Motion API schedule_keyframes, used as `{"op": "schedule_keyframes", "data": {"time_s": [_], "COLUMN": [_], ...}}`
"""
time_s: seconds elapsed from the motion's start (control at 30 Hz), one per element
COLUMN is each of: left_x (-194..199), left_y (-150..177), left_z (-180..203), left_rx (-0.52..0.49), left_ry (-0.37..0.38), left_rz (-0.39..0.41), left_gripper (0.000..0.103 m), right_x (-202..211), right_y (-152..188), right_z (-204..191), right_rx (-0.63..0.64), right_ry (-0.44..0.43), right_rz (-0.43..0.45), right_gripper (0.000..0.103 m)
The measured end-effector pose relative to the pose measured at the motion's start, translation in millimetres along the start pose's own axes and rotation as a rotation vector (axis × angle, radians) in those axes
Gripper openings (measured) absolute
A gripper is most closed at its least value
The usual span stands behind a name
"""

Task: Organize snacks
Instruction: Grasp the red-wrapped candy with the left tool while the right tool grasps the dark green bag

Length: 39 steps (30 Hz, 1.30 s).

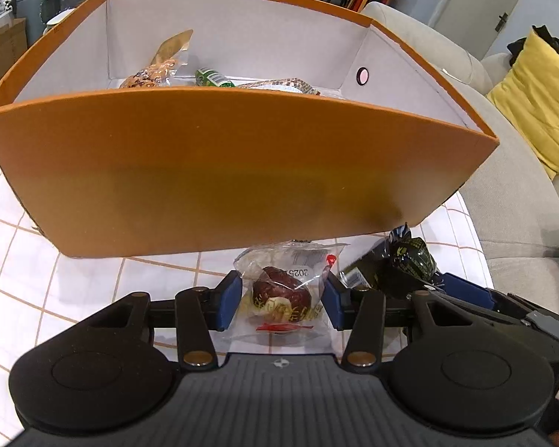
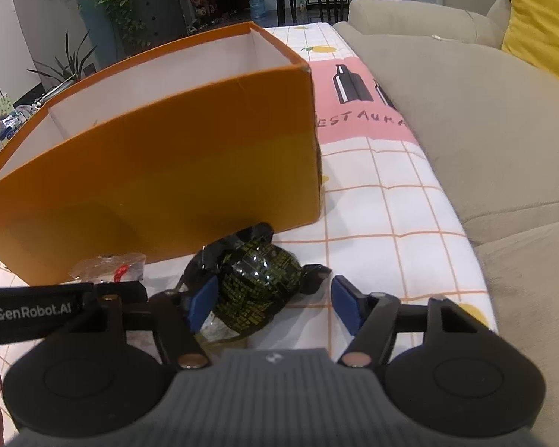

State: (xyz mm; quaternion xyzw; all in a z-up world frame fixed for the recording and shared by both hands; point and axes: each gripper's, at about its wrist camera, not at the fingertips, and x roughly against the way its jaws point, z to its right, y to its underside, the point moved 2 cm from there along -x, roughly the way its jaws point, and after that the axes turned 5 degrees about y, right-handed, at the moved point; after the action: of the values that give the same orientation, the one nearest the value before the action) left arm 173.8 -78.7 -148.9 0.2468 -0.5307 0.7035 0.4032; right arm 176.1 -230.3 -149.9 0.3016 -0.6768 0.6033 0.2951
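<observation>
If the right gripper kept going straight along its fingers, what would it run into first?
Most likely the black-and-gold wrapped snack, already lying between the right gripper's open fingers; behind it stands the orange box's wall. Depth is hard to judge here.

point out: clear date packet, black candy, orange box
clear date packet (image 1: 281,295), left wrist view, on the red fruit.
black candy (image 2: 259,292), right wrist view, wrapper middle.
orange box (image 1: 220,175), left wrist view, near wall.
</observation>
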Motion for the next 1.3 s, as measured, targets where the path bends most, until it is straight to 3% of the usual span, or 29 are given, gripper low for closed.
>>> {"op": "schedule_keyframes", "data": {"time_s": [0.23,0.63,0.67,0.7,1.03,1.13,1.2,1.3], "left_x": [2,6,7,9,22,24,23,17], "left_y": [1,3,3,4,4,3,3,6], "left_z": [-1,5,4,4,1,1,2,1], "left_rx": [-0.020,-0.047,-0.048,-0.048,-0.036,-0.037,-0.050,-0.053], "left_ry": [0.002,-0.017,-0.016,-0.016,-0.025,-0.028,-0.037,-0.052], "left_rz": [0.007,0.005,0.005,0.007,0.028,0.036,0.031,-0.003], "left_gripper": [0.049,0.047,0.047,0.047,0.043,0.042,0.042,0.042], "right_x": [-4,7,8,9,20,28,30,29], "right_y": [1,9,8,9,14,12,9,4], "right_z": [-6,-8,-9,-10,-9,-5,-4,-5], "right_rx": [0.032,0.014,0.015,0.024,0.035,0.006,-0.029,-0.060], "right_ry": [-0.005,-0.036,-0.037,-0.035,-0.048,-0.040,-0.049,-0.060], "right_rz": [0.032,0.022,0.021,0.011,-0.013,0.025,0.036,0.076], "right_gripper": [0.070,0.046,0.029,0.000,0.000,0.008,0.041,0.047]}}
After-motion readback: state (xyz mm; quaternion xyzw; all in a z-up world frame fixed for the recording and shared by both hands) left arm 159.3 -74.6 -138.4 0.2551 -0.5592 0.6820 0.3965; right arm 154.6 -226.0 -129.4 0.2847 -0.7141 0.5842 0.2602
